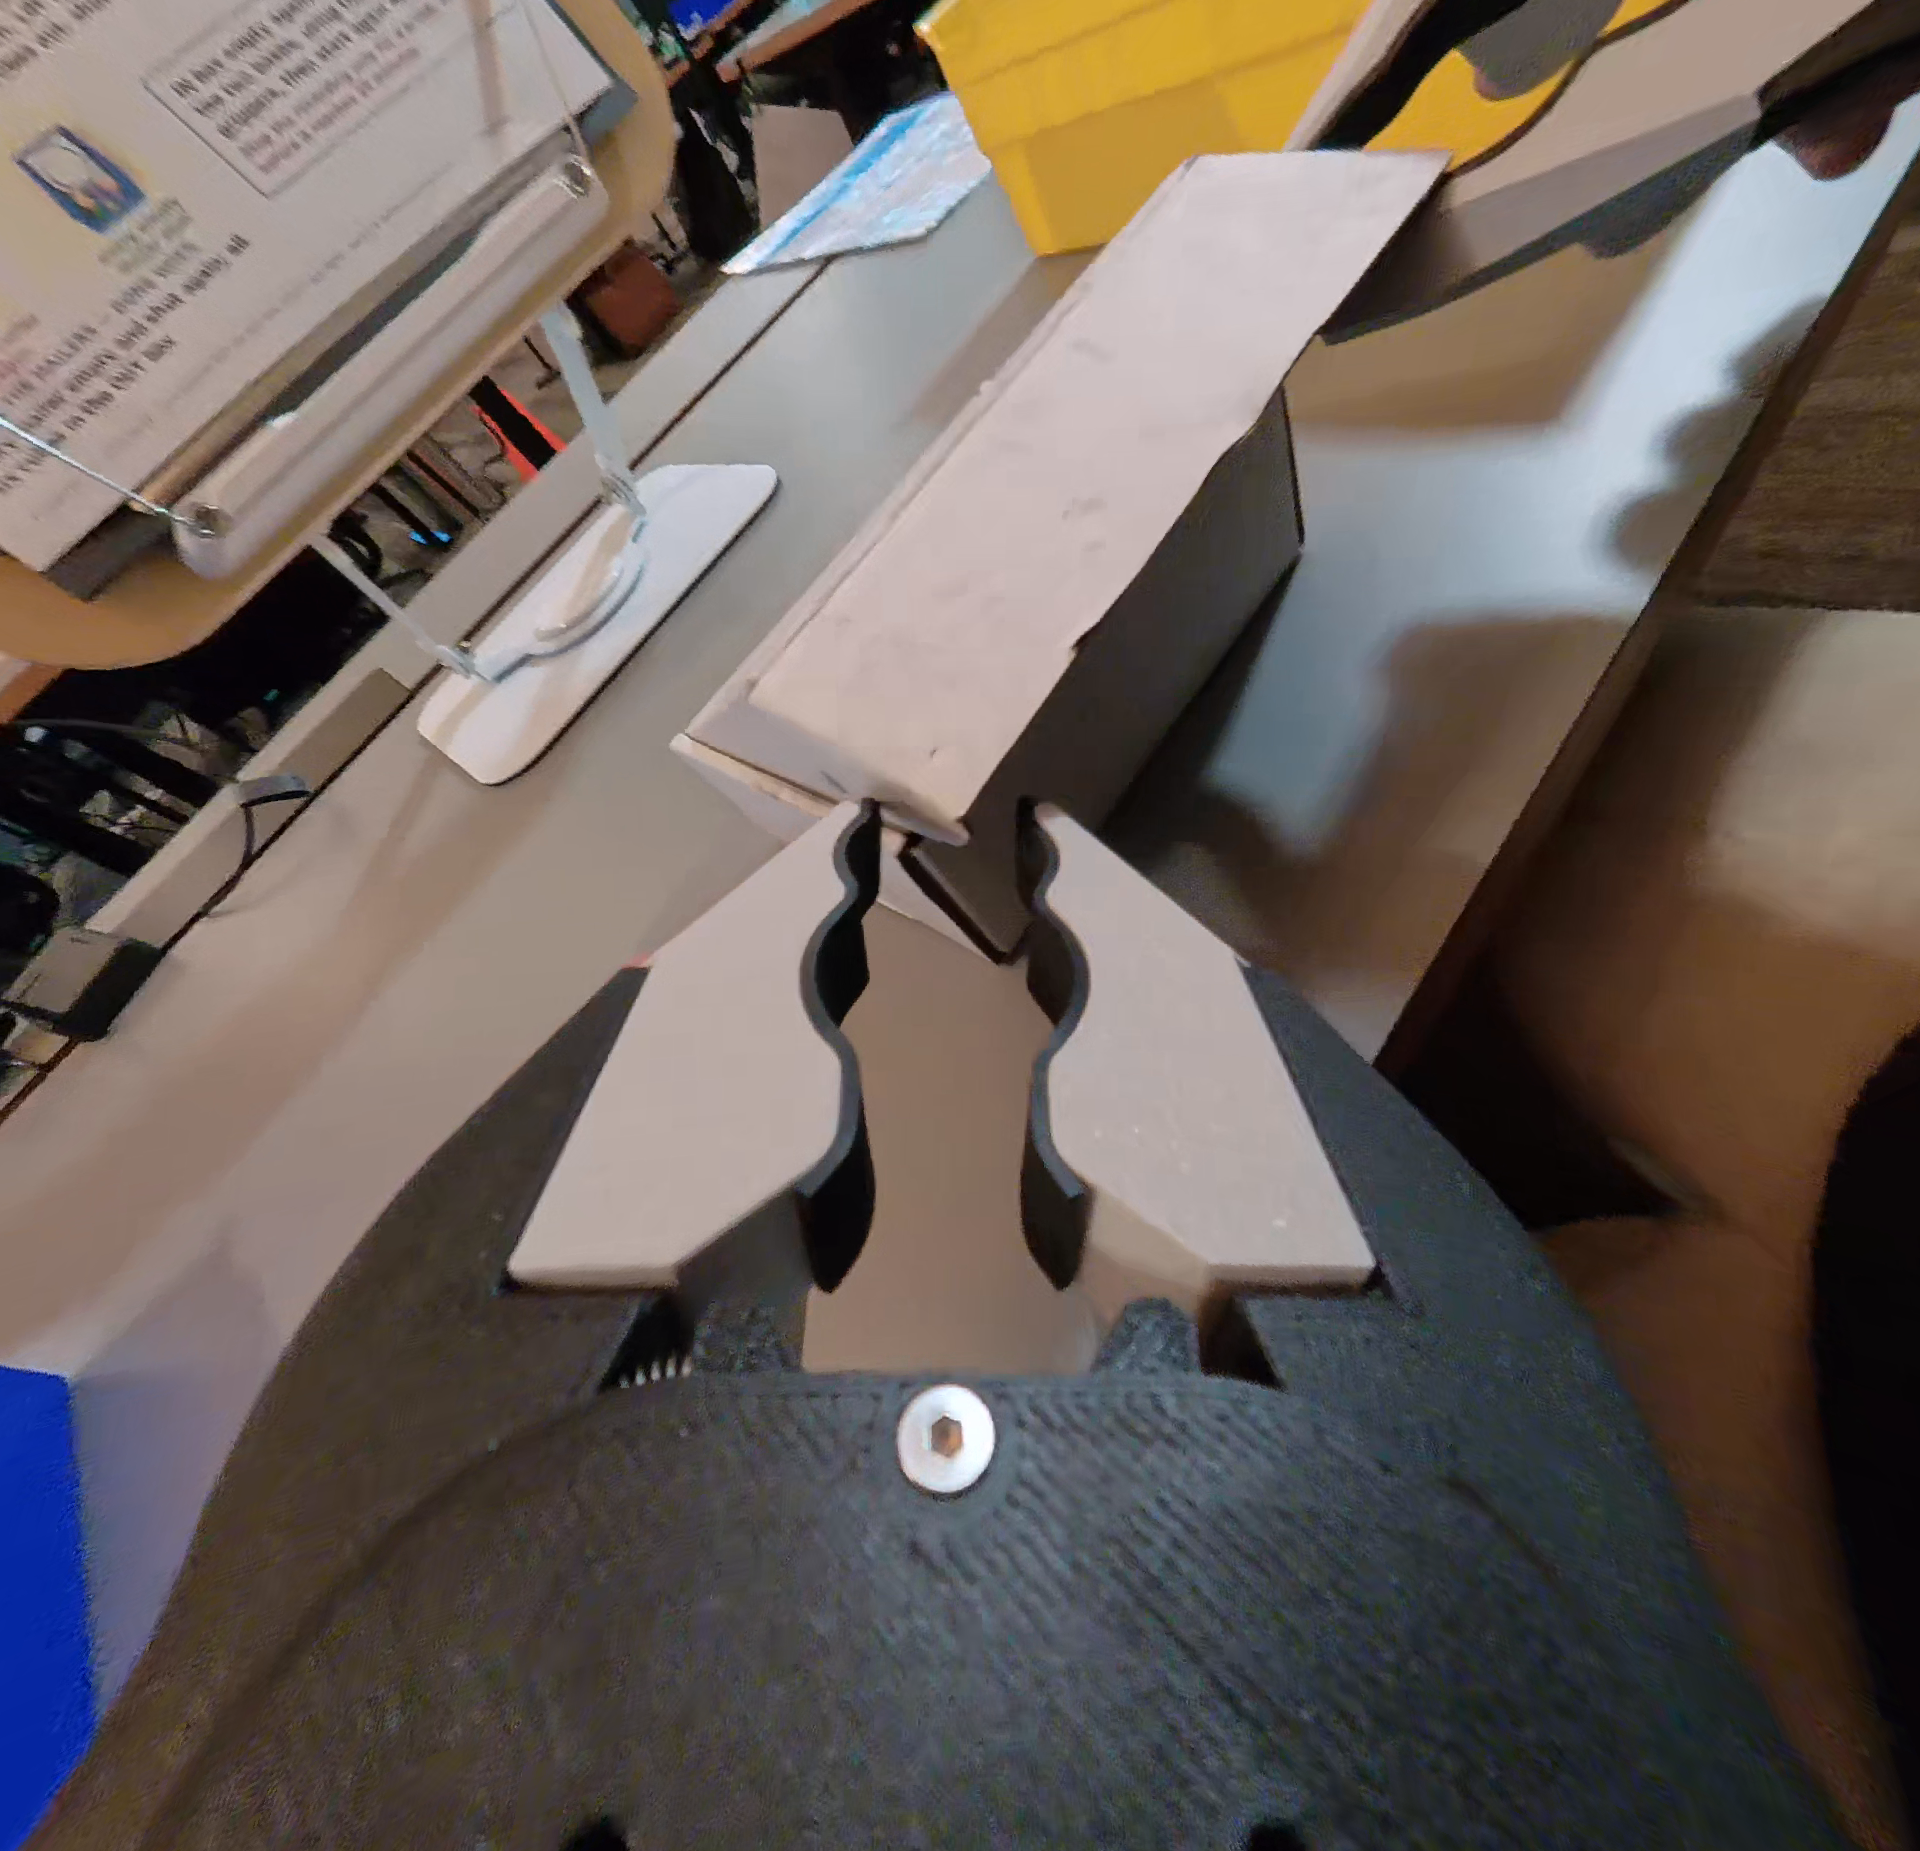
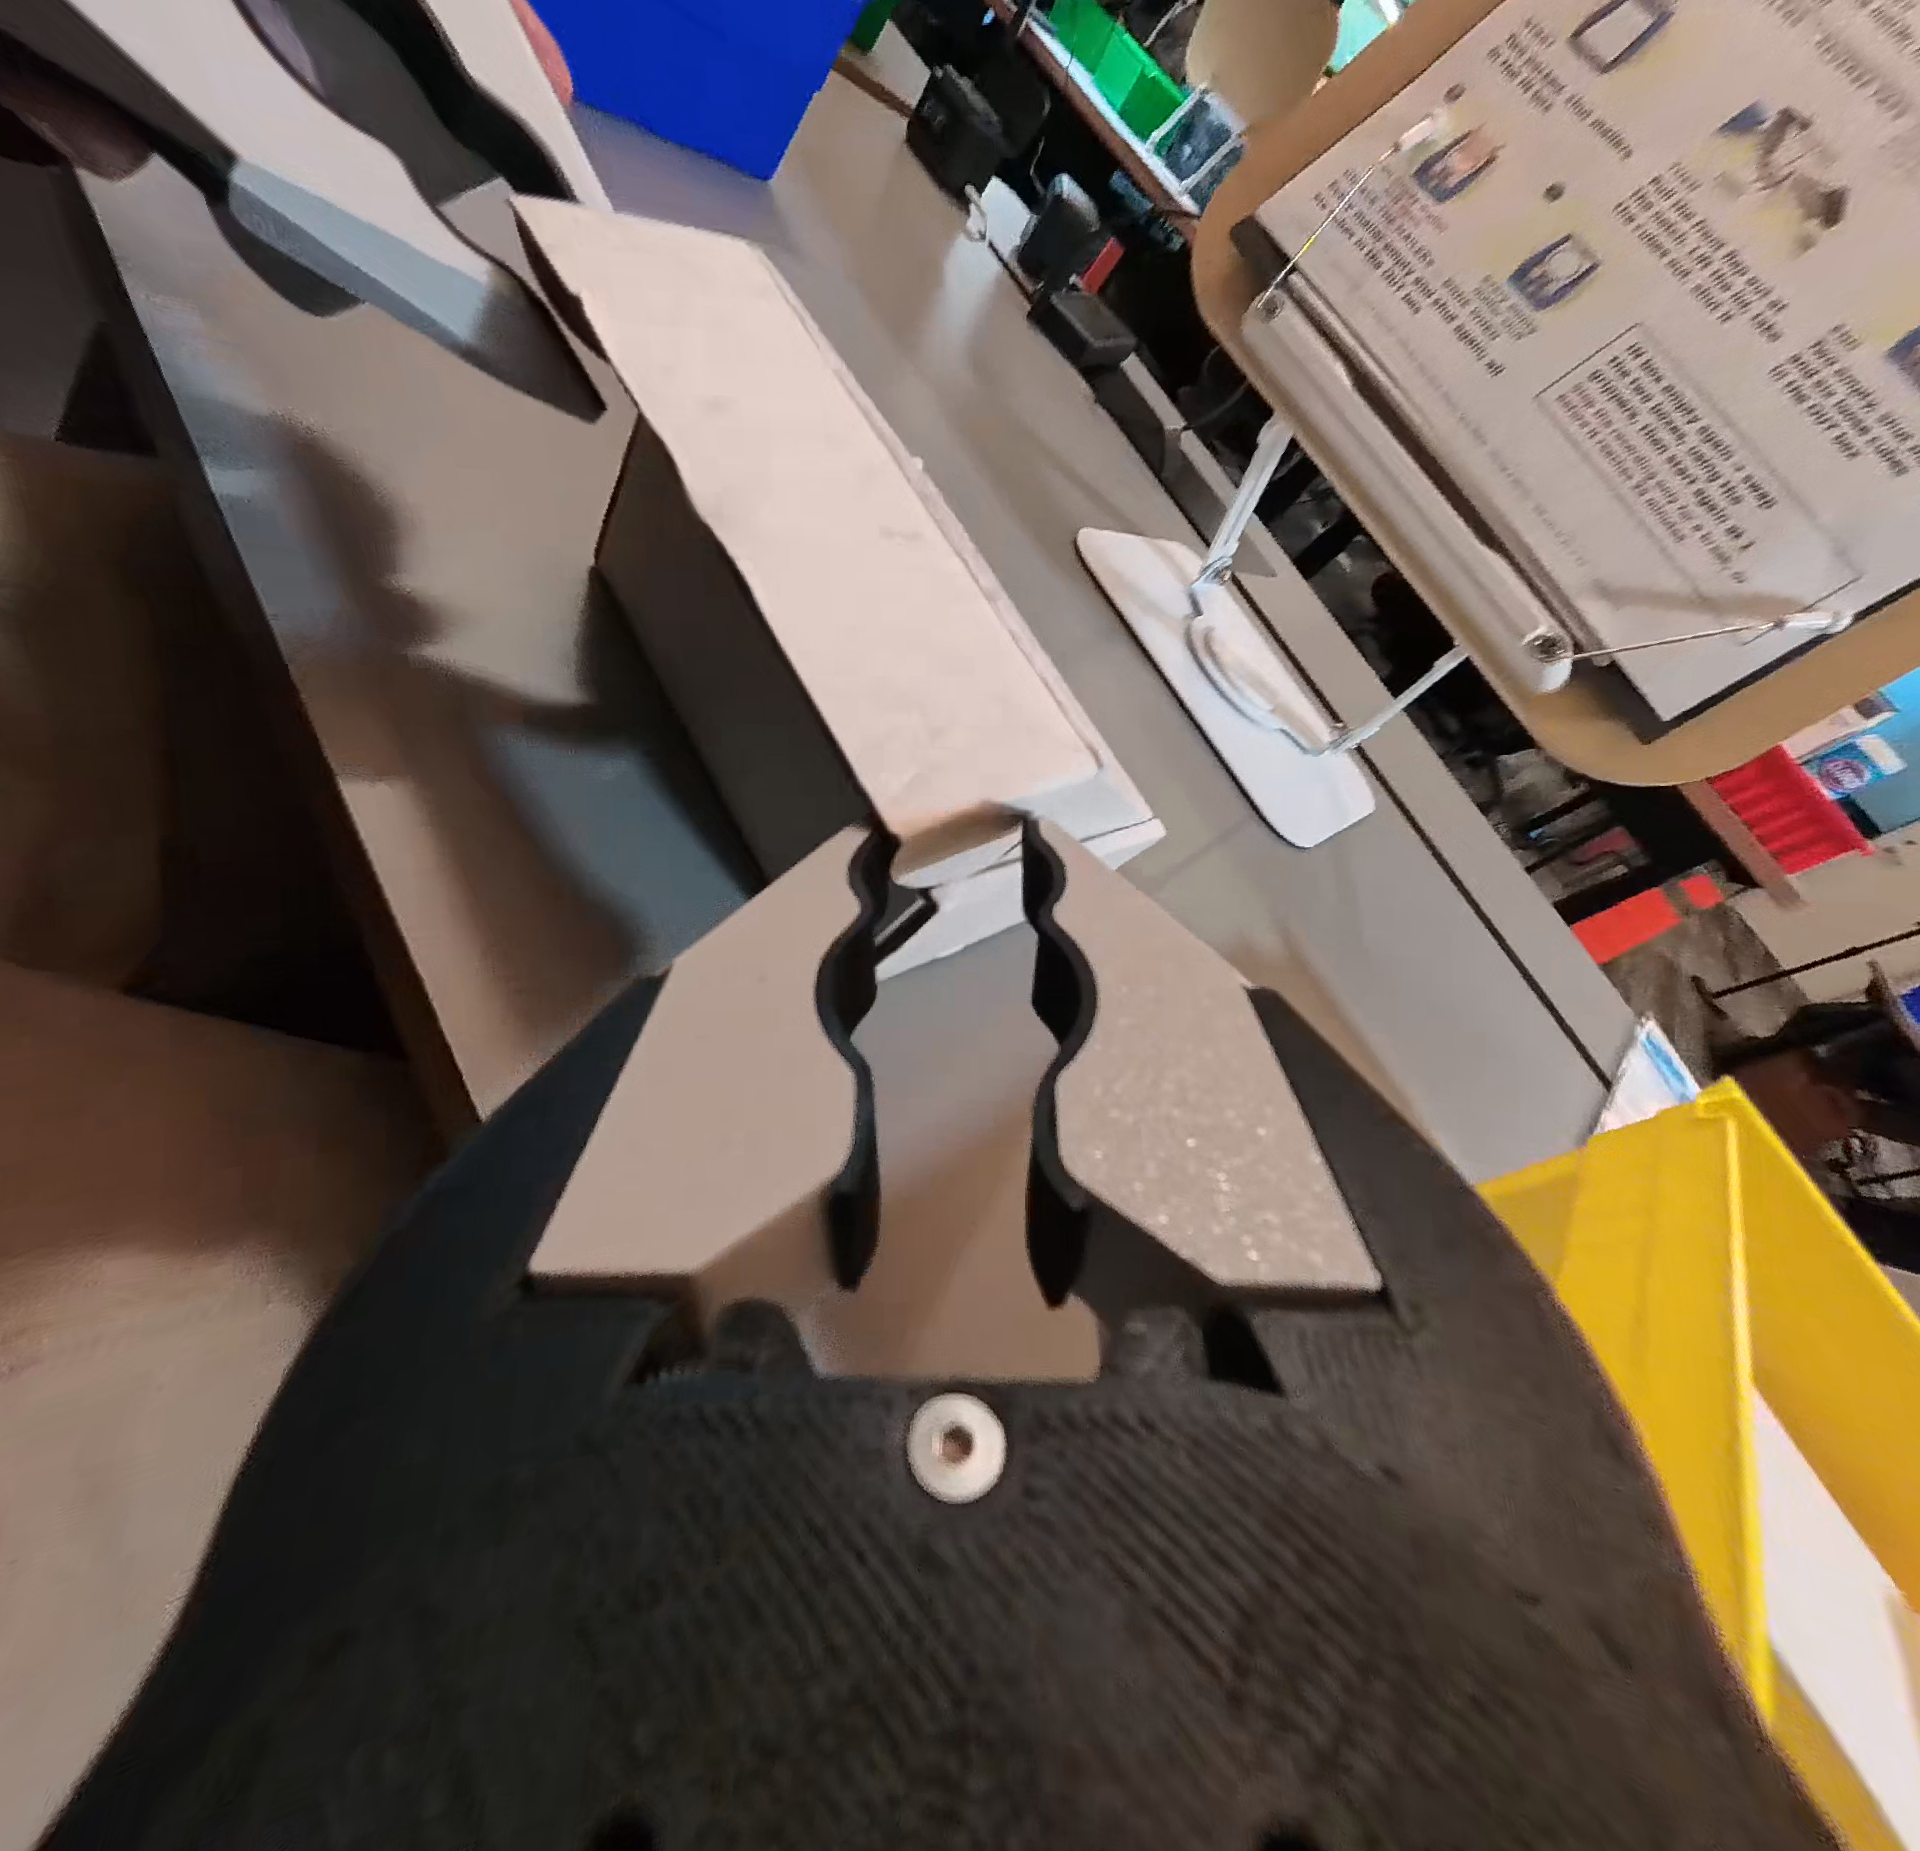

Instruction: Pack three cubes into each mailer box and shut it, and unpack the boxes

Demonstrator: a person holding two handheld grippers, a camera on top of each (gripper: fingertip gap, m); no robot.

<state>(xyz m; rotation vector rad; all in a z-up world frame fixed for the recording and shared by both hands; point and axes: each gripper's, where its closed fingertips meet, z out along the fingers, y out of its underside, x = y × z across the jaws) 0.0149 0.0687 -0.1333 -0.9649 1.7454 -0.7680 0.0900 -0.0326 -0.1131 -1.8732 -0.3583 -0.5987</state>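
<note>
A white mailer box lies on the grey table [image 1: 312, 1022]. Its long front flap [image 1: 1039, 502] stands folded along the box, beside a wide white panel [image 1: 1507, 513]. My left gripper [image 1: 948, 830] has its jaws narrowly apart around the near corner of this flap. The right gripper's fingers [image 1: 1621, 180] hold the far end. In the right wrist view the same flap [image 2: 831, 554] runs away from my right gripper [image 2: 956, 835], which pinches its near corner. The left gripper's fingers [image 2: 353, 253] are at the far end. No cubes show.
A yellow bin [image 1: 1143, 87] stands behind the box and also shows in the right wrist view [image 2: 1662, 1334]. A blue bin [image 2: 675, 25] is on the other side. A stand with an instruction sheet [image 1: 312, 191] on a white base [image 1: 603, 606] stands behind. The left gripper's tips are roughly 15 cm from the right gripper's.
</note>
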